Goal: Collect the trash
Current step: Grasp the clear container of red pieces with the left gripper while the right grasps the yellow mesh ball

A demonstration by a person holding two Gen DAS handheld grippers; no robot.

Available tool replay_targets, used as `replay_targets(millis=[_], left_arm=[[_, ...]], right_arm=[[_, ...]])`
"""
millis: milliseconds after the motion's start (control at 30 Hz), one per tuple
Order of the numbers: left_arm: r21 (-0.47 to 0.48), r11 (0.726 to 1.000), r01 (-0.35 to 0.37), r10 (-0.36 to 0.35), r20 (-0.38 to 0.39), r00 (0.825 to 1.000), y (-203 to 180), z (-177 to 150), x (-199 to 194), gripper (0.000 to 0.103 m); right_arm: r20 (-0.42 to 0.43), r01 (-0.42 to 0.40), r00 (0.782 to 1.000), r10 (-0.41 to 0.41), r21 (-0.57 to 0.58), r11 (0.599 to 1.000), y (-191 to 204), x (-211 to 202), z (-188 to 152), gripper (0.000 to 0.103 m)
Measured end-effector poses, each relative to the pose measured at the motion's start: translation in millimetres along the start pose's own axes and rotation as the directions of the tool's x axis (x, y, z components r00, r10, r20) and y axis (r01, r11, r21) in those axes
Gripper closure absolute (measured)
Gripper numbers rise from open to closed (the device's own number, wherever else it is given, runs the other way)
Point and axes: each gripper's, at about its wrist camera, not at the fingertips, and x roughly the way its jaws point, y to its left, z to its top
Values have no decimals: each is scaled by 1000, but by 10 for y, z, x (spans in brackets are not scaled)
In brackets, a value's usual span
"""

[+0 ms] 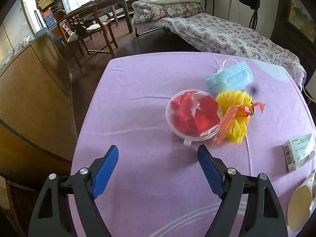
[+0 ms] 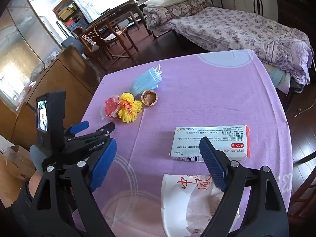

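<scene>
Trash lies on a table with a purple cloth [image 1: 138,98]. A clear round plastic container with red wrappers [image 1: 193,115] sits next to a yellow foam net tied with red mesh [image 1: 236,116] and a blue face mask [image 1: 229,79]. My left gripper [image 1: 158,152] is open and empty, just short of the container. In the right wrist view the same pile [image 2: 123,107], the mask [image 2: 147,81], a walnut shell [image 2: 149,97], a white medicine box [image 2: 211,143] and a paper cup with crumpled paper [image 2: 177,201] show. My right gripper [image 2: 158,150] is open and empty above the cup and box.
A wooden cabinet [image 1: 35,90] stands left of the table. A bed with floral bedding [image 1: 227,35] lies behind, with wooden chairs [image 1: 86,29] and a desk farther back. The medicine box [image 1: 298,152] and cup rim [image 1: 300,205] sit at the table's right edge.
</scene>
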Motion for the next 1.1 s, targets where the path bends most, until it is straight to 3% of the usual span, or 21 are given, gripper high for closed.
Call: replay_targets(millis=[333, 433, 500, 733, 1100], left_arm=[[-15, 996, 82, -82, 10, 997, -138, 141, 84, 29], [-36, 992, 118, -117, 22, 993, -133, 186, 115, 40], [-45, 992, 118, -117, 27, 993, -121, 212, 117, 53], [-87, 985, 148, -147, 16, 989, -11, 118, 1, 53], [-186, 972, 143, -137, 43, 990, 510, -349, -509, 53]], right_arm=[[-7, -13, 1000, 13, 6, 1000, 30, 8, -6, 20], [-12, -15, 1000, 15, 4, 1000, 47, 14, -16, 20], [-13, -13, 1000, 13, 3, 1000, 48, 16, -20, 20], [-12, -17, 1000, 17, 13, 1000, 36, 37, -12, 20], [-6, 7, 1000, -7, -28, 1000, 242, 147, 24, 20]])
